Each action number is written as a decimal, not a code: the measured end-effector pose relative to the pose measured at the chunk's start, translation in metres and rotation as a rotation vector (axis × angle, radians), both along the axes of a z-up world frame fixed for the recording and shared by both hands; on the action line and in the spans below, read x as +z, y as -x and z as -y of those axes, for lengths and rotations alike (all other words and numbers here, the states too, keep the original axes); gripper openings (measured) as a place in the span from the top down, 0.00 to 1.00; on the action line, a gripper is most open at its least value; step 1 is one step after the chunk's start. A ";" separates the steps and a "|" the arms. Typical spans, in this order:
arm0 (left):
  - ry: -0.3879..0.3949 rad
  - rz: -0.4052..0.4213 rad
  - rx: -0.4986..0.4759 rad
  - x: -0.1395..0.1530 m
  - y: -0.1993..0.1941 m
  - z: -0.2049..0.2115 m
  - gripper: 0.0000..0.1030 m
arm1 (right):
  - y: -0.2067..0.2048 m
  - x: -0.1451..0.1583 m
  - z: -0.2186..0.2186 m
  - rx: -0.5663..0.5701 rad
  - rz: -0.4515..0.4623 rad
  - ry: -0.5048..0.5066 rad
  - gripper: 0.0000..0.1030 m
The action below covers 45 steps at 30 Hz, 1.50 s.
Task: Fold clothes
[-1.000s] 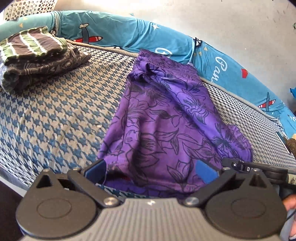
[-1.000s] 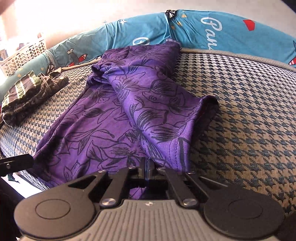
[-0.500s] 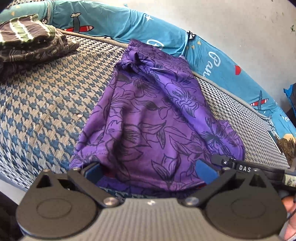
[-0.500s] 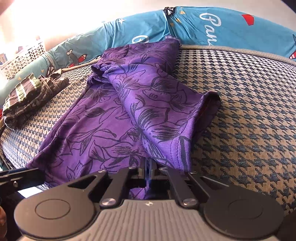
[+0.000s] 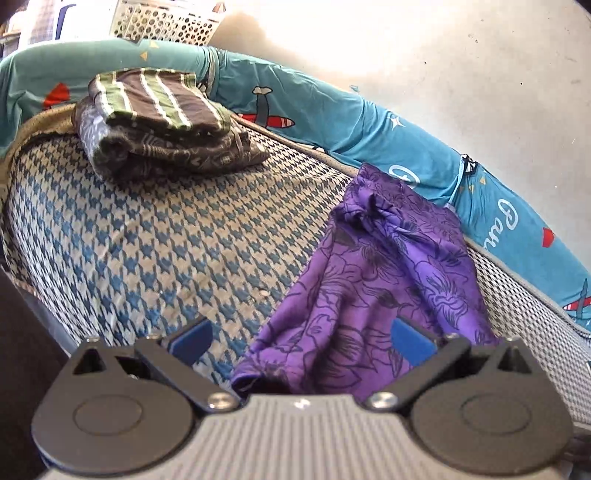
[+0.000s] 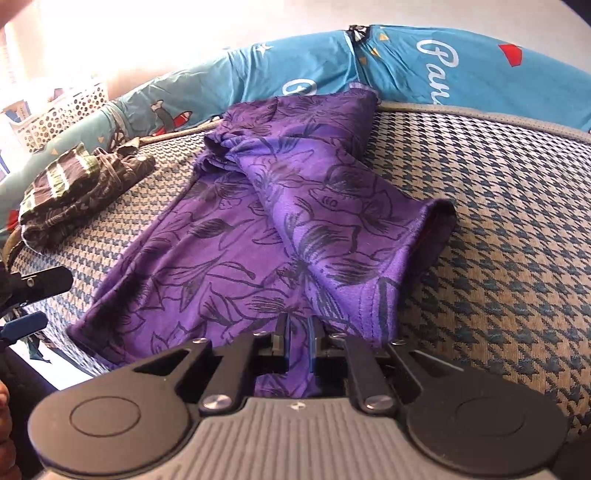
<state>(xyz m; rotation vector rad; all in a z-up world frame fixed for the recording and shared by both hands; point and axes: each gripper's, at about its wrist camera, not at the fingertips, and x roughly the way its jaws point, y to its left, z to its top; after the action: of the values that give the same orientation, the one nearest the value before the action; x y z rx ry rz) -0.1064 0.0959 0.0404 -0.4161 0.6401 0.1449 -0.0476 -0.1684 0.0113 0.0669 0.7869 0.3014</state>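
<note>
Right gripper (image 6: 297, 332): jaws narrow, just been opening, blue pads a slit apart with the near hem of the purple floral garment (image 6: 258, 240) between them; grip judged to be slackened, not clamped.

Left gripper (image 5: 299, 339): jaws wide, nothing pinched, poised over the garment's near left corner at the near edge of the houndstooth mattress (image 5: 147, 258).

Garment's place: laid lengthwise from the mattress's far edge, touching the teal aeroplane-print bolster (image 5: 314, 110), down to the near edge; right half doubled over the left, open cuff facing the right side, waist bunched at the far end.

Step in hand, as judged: letting go after a lengthwise fold, before the next fold.
- Open fully before lifting away, so as not to drag the hem back off the fold.
- Smooth the bunched far end first; otherwise a lumpy crease.
- Take both near corners level and carry them together toward the far edge — one even halving, edges matched.
- Keep the hem on the mattress, clear of the drop at the near edge.

Count:
- Grippers: two.
- Purple garments: one.
- Folded pieces in the stack (image 5: 159, 129) at the far left corner: two visible, striped over patterned; more beneath not to be told.
- Teal bolsters: one run, seam midway; one piece or two not to be told.
- White perforated baskets (image 5: 166, 22): one, beyond the far left corner.
</note>
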 end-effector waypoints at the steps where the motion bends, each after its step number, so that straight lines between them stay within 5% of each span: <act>1: -0.005 -0.020 -0.001 0.001 -0.004 -0.002 0.00 | 0.001 0.002 -0.004 0.030 0.007 -0.004 0.90; 6: 0.025 -0.110 0.010 0.003 -0.025 -0.020 0.00 | 0.007 0.004 -0.030 0.190 -0.006 -0.044 0.90; 12: -0.048 -0.209 -0.084 0.008 -0.069 -0.030 0.00 | 0.020 0.011 -0.076 0.417 0.087 0.010 0.90; 20: -0.134 -0.195 -0.171 0.025 -0.110 -0.046 0.00 | 0.023 0.013 -0.130 0.619 0.166 0.042 0.90; 27: -0.076 -0.154 -0.130 0.023 -0.111 -0.063 0.00 | -0.003 0.003 -0.168 0.552 0.135 0.105 0.70; 36: -0.032 -0.106 -0.148 0.028 -0.104 -0.067 0.00 | -0.013 -0.021 -0.185 0.483 0.096 0.209 0.68; 39: -0.008 -0.091 -0.149 0.030 -0.102 -0.069 0.00 | -0.013 -0.024 -0.191 0.474 0.100 0.230 0.69; 45: 0.002 -0.060 -0.147 0.035 -0.098 -0.070 0.00 | -0.011 -0.024 -0.195 0.450 0.099 0.225 0.90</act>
<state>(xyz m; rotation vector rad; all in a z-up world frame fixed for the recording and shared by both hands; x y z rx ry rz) -0.0080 0.1660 0.0755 -0.3662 0.7272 0.0169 -0.0365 0.0264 -0.0125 -0.3385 0.7279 0.6342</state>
